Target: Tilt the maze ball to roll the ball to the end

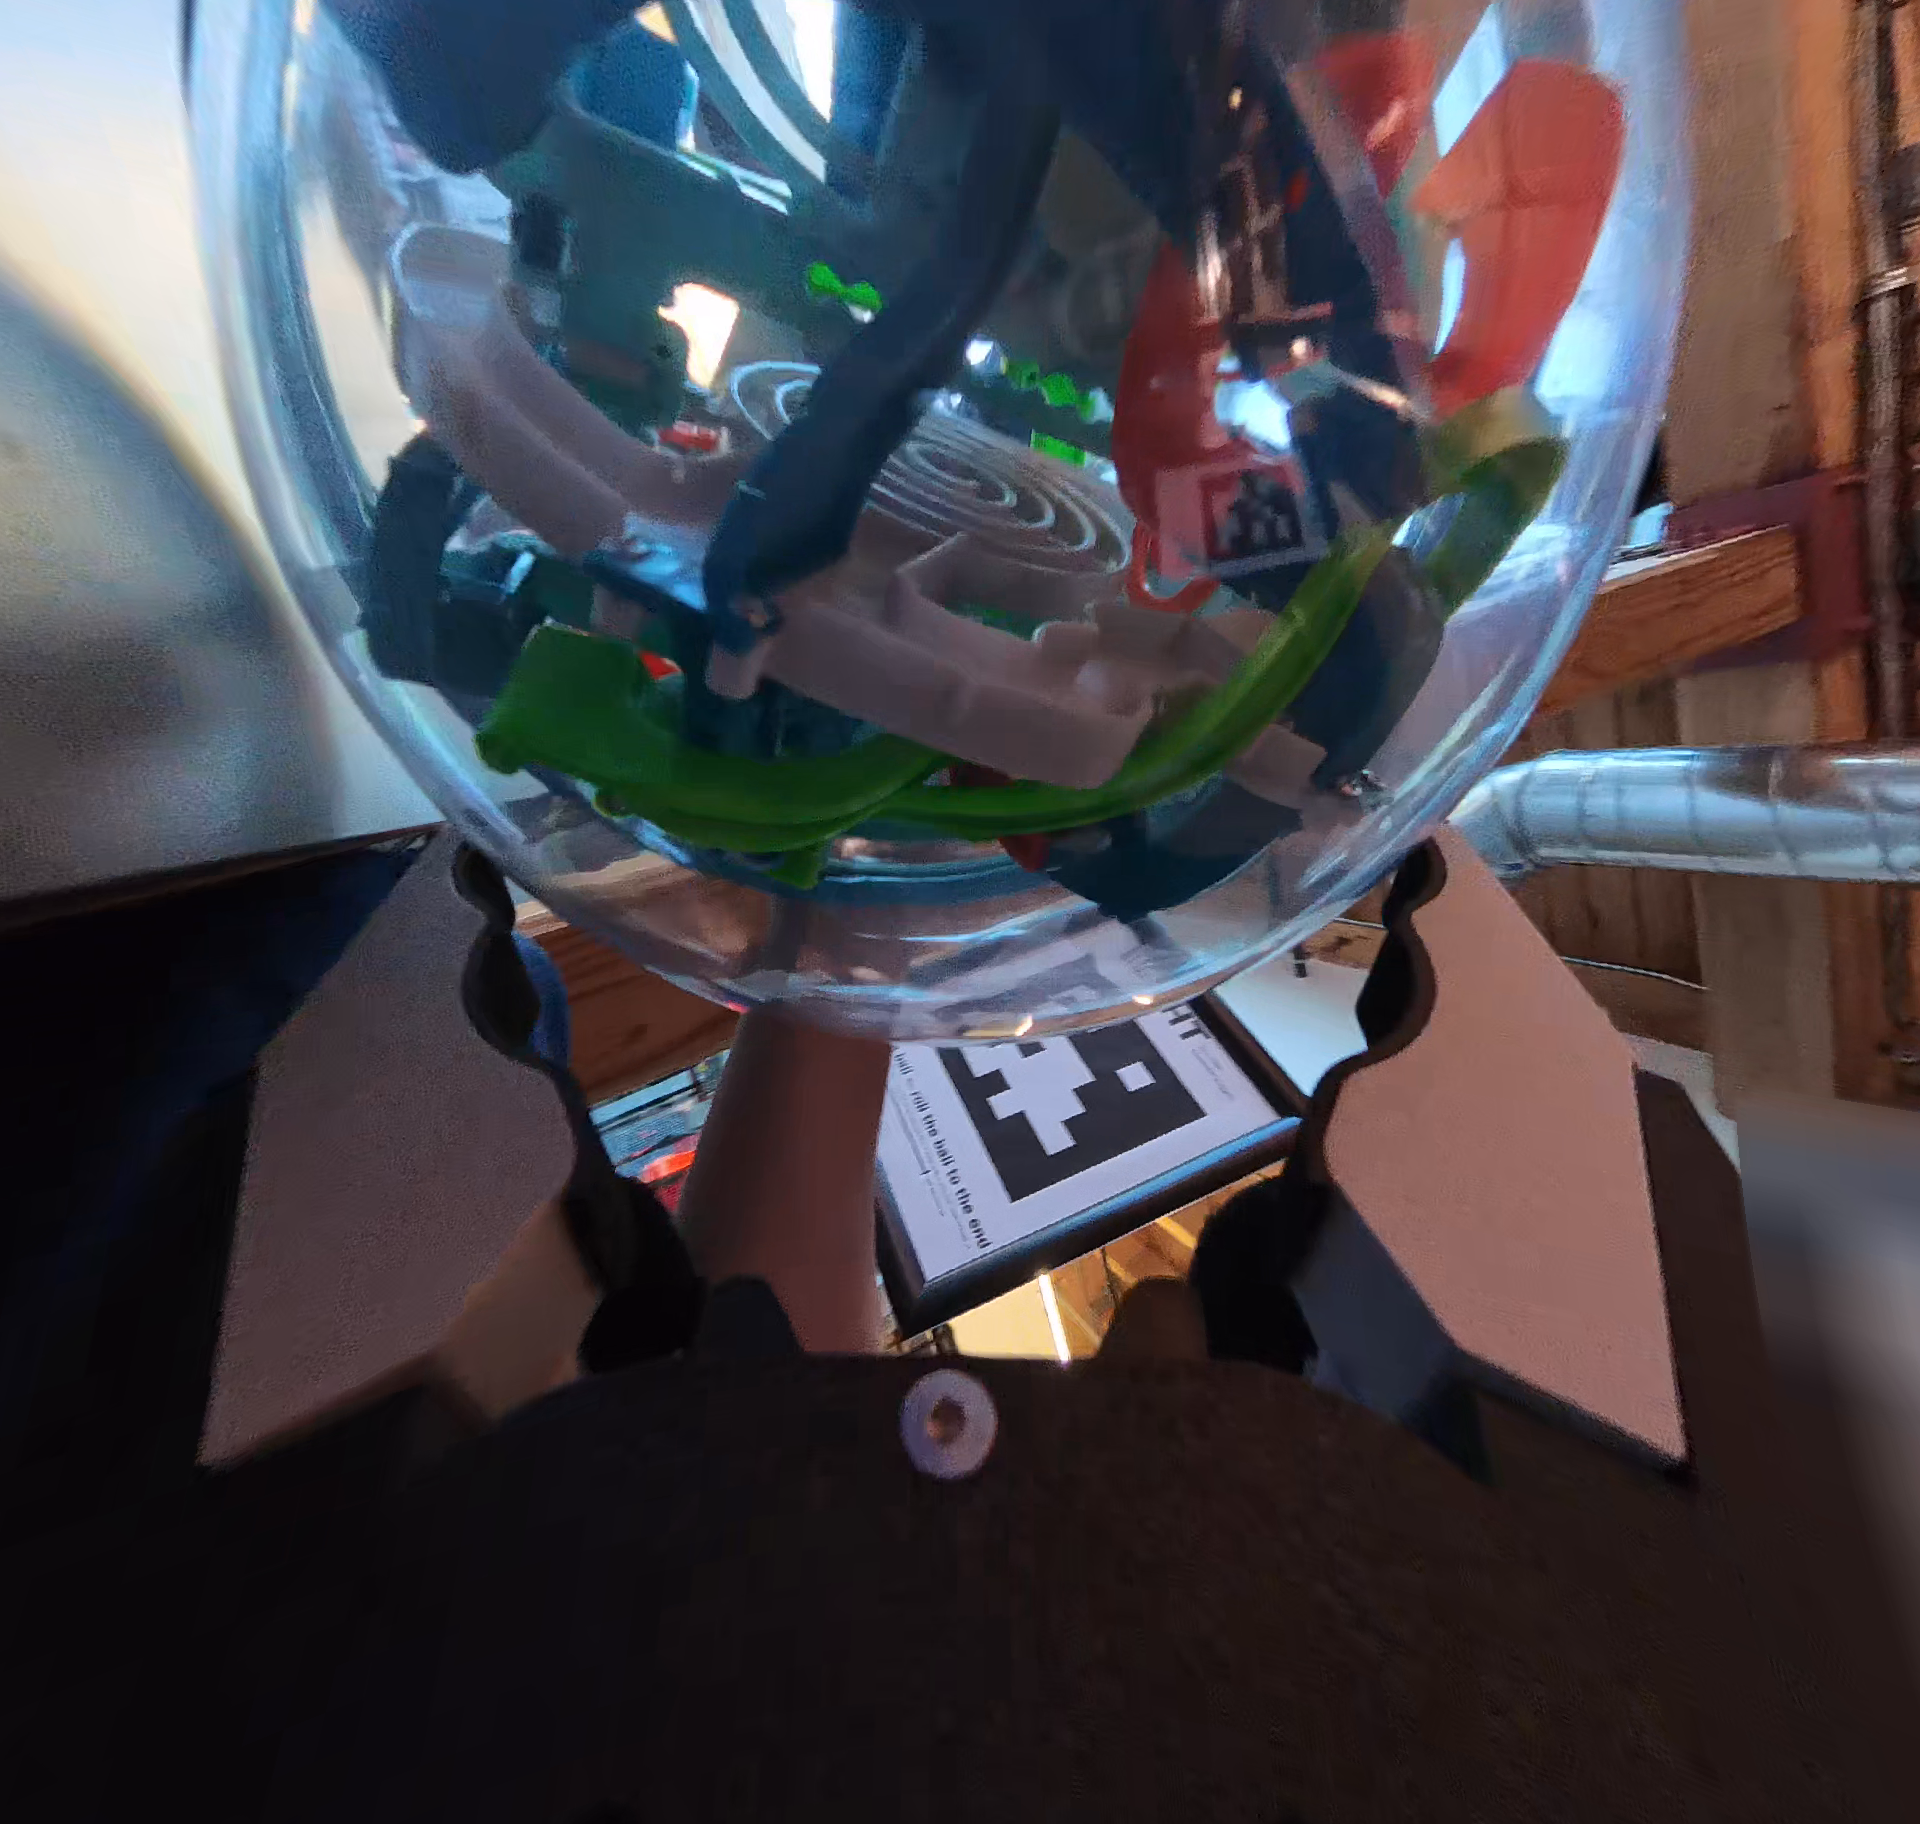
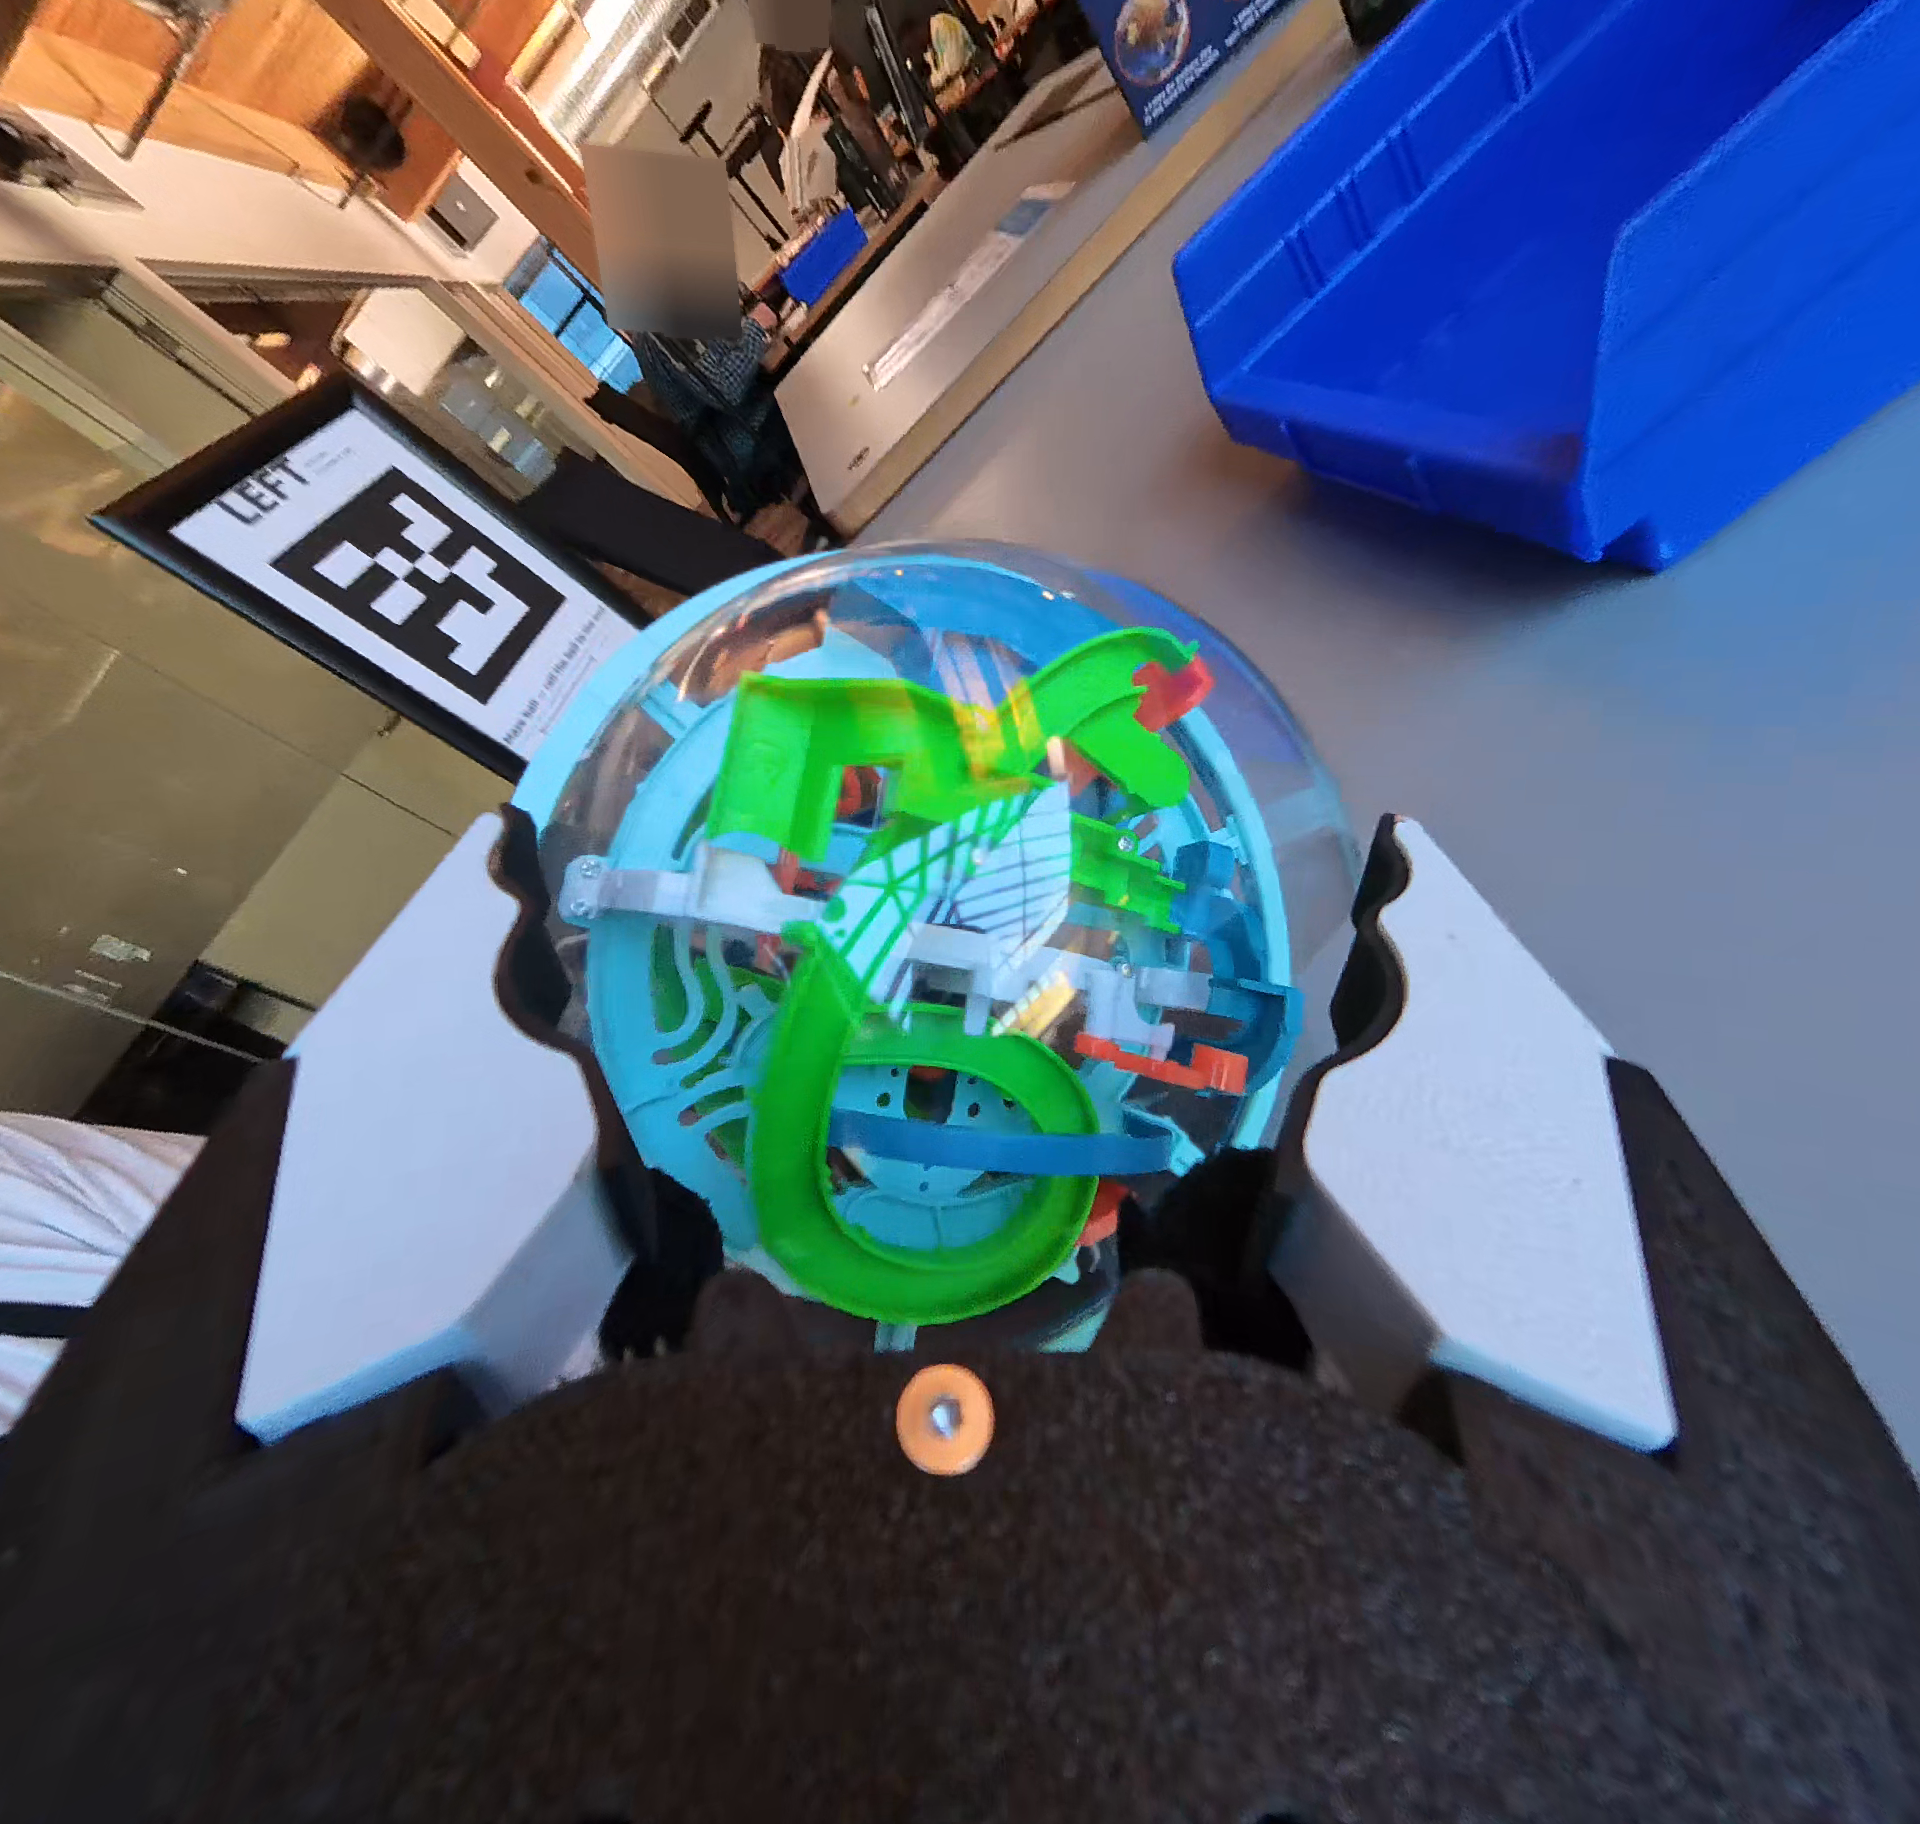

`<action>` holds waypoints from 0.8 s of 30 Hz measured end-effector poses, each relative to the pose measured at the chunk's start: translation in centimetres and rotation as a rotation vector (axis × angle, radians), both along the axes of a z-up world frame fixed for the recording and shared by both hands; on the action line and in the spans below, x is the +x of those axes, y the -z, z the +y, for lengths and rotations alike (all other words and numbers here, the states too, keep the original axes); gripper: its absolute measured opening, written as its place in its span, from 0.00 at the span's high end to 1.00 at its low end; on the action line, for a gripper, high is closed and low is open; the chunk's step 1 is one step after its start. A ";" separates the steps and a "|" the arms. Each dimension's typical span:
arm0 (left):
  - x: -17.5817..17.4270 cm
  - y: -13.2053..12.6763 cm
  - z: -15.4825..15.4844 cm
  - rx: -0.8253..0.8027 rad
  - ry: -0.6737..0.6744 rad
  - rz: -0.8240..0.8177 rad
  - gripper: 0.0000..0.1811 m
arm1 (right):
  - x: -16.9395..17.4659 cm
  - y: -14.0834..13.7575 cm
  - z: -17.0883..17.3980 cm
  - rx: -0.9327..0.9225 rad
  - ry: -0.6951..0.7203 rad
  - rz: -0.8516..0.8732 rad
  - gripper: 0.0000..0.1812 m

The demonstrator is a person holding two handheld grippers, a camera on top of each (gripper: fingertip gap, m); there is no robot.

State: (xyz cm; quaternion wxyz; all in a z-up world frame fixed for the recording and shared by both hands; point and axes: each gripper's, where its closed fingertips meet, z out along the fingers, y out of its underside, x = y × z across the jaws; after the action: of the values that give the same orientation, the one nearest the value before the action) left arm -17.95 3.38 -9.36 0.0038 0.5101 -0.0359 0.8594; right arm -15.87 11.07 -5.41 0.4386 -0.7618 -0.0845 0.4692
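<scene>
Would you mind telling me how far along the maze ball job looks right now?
Done: the maze ball is off the grey table, clamped by the right gripper and resting against the left gripper. In hand: it sits tilted between them. Left: rolling the ball to the end; I cannot find the small ball on the green track, so its progress is unclear.

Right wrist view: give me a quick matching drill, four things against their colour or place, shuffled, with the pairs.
Things:
1. maze ball
2. bin
3. framed marker sign
4. loop track

Descriptions:
A. blue, on the table at upper right
B. green, inside the sphere near the camera
C. clear, between the right gripper's fingers
D. black and white, at left behind the sphere

Pairs: 1-C, 2-A, 3-D, 4-B
</scene>
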 end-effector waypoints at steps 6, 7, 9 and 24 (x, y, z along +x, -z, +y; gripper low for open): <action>-0.4 0.3 -0.6 0.018 0.069 0.018 0.14 | -0.3 0.0 0.6 0.034 -0.034 0.017 0.20; -0.7 0.6 -0.8 0.034 0.098 0.038 0.16 | -0.2 0.0 0.7 0.035 -0.033 0.022 0.21; -1.4 1.3 -1.4 0.109 0.139 0.108 0.26 | -0.1 0.1 1.0 0.038 -0.026 0.021 0.21; -7.8 0.3 3.8 0.562 -0.115 0.430 0.33 | -2.3 -1.3 -2.1 0.301 0.132 -0.350 0.21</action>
State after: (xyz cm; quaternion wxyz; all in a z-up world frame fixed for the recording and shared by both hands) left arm -25.80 7.22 -9.67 -0.1776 0.6614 -0.2402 0.6879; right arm -18.22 8.97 -4.09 0.5556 -0.7616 -0.1781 0.2822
